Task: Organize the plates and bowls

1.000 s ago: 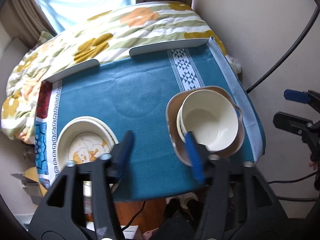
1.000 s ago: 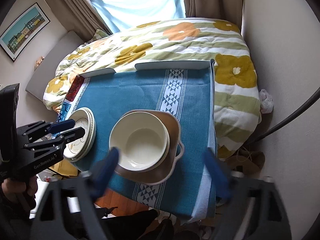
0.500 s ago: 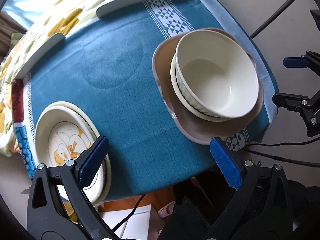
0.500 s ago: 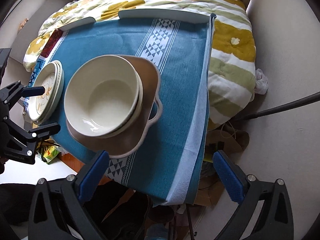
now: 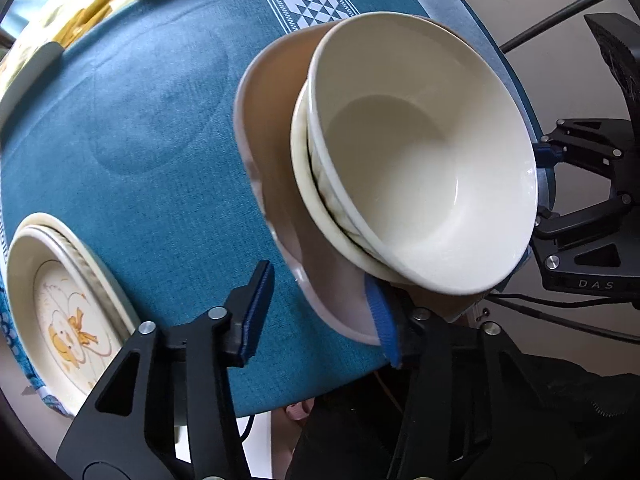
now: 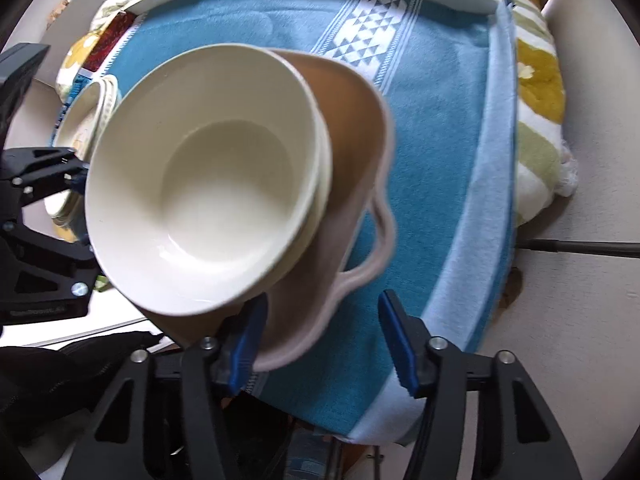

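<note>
- While both grippers are straddling the brown handled ceramic dish (image 5: 276,184), stacked cream bowls (image 5: 424,152) are sitting in it on the teal-clothed tabletop (image 5: 152,128).
- Left gripper (image 5: 320,316) fingers gaping, not clamped.
- Right gripper (image 6: 324,340) fingers likewise gaping.
- Duck-print plates (image 5: 60,320) sitting at the left edge.

**Where everything sits on my surface**

On my surface (image 5: 152,168), a bowl (image 5: 424,176) nests in a second bowl (image 5: 316,208), both on a handled dish (image 5: 268,128). My left hand-held gripper (image 5: 320,312) and my right hand-held gripper (image 6: 320,336) each straddle its near rim. Stacked plates (image 5: 60,312) lie well apart, to its left. The bed (image 6: 536,80) lies behind.
</note>
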A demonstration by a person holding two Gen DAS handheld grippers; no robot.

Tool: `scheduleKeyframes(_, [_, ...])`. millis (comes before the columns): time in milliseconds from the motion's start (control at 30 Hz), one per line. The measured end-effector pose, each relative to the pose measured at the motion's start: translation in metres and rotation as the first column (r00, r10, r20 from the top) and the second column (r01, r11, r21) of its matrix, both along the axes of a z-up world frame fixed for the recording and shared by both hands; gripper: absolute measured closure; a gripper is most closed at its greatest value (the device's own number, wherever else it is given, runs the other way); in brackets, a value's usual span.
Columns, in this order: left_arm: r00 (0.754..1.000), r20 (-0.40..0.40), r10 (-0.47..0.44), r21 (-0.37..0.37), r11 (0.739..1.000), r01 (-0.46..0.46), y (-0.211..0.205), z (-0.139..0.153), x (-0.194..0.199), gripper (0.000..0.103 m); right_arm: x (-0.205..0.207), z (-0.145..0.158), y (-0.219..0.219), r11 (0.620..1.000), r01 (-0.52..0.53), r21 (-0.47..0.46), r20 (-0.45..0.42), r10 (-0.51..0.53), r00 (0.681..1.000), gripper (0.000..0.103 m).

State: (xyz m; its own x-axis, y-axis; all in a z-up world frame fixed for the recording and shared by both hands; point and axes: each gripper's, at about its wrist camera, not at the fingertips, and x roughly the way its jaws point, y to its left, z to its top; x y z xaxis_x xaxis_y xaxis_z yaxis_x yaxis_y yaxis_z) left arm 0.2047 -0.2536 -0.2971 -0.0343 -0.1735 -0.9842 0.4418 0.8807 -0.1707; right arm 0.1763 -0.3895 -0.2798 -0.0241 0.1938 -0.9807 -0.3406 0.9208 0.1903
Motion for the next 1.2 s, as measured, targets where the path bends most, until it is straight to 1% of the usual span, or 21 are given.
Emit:
scheduleKeyframes(33, [1.0, -0.002, -0.007, -0.021, 1.0, 0.007, -0.002, -0.002, -0.001, 0.075, 0.0, -0.003, -0.001, 0.999, 0.005, 0.036, -0.01, -0.004, 1.0, 0.063])
scheduleKeyframes(67, [1.0, -0.002, -0.016, -0.032, 0.999, 0.016, -0.005, -0.004, -0.002, 0.077, -0.001, -0.004, 0.0, 0.998, 0.012, 0.065, -0.015, -0.011, 1.0, 0.071])
scheduleKeyframes(133, [0.999, 0.018, -0.03, -0.035, 0.999, 0.03, -0.009, -0.006, -0.005, 0.079, -0.003, -0.007, -0.002, 0.994, 0.019, 0.105, -0.019, -0.017, 1.0, 0.077])
scheduleKeyframes(267, [0.996, 0.071, -0.044, -0.039, 0.998, 0.047, -0.011, -0.005, -0.013, 0.079, -0.009, -0.005, -0.002, 0.993, 0.021, 0.117, 0.02, -0.024, 1.0, 0.077])
scheduleKeyframes(467, [0.99, 0.134, -0.045, -0.037, 0.998, 0.051, -0.014, -0.003, -0.025, 0.08, -0.02, -0.001, 0.002, 0.995, -0.019, 0.094, 0.084, 0.011, 0.996, 0.077])
scheduleKeyframes(533, [0.988, 0.15, -0.034, -0.044, 0.998, 0.041, -0.011, 0.0, -0.031, 0.08, -0.012, 0.004, 0.002, 0.996, -0.032, 0.086, 0.099, 0.023, 0.995, 0.077])
scheduleKeyframes(633, [0.985, 0.173, -0.012, -0.057, 0.998, 0.022, -0.005, 0.008, -0.026, 0.079, -0.01, 0.01, 0.008, 0.995, -0.059, 0.077, 0.132, 0.048, 0.99, 0.077])
scheduleKeyframes(667, [0.984, 0.181, -0.004, -0.057, 0.998, 0.014, -0.004, 0.012, -0.032, 0.08, -0.009, 0.013, 0.01, 0.995, -0.068, 0.077, 0.141, 0.056, 0.988, 0.077])
scheduleKeyframes(800, [0.976, 0.215, 0.028, -0.044, 0.999, -0.018, 0.012, 0.037, -0.039, 0.08, -0.005, 0.031, 0.021, 0.99, -0.121, 0.07, 0.175, 0.107, 0.979, 0.077])
scheduleKeyframes(967, [0.967, 0.247, 0.07, -0.031, 0.997, -0.064, 0.044, 0.075, -0.044, 0.08, -0.002, 0.064, 0.049, 0.98, -0.18, 0.088, 0.217, 0.158, 0.963, 0.077])
scheduleKeyframes(1067, [0.962, 0.261, 0.077, -0.031, 0.997, -0.072, 0.074, 0.093, -0.046, 0.08, -0.001, 0.081, 0.076, 0.976, -0.203, 0.078, 0.239, 0.179, 0.954, 0.077])
scheduleKeyframes(1200, [0.961, 0.269, 0.07, -0.033, 0.997, -0.063, 0.12, 0.104, -0.045, 0.08, -0.004, 0.095, 0.115, 0.974, -0.215, 0.07, 0.259, 0.19, 0.947, 0.077])
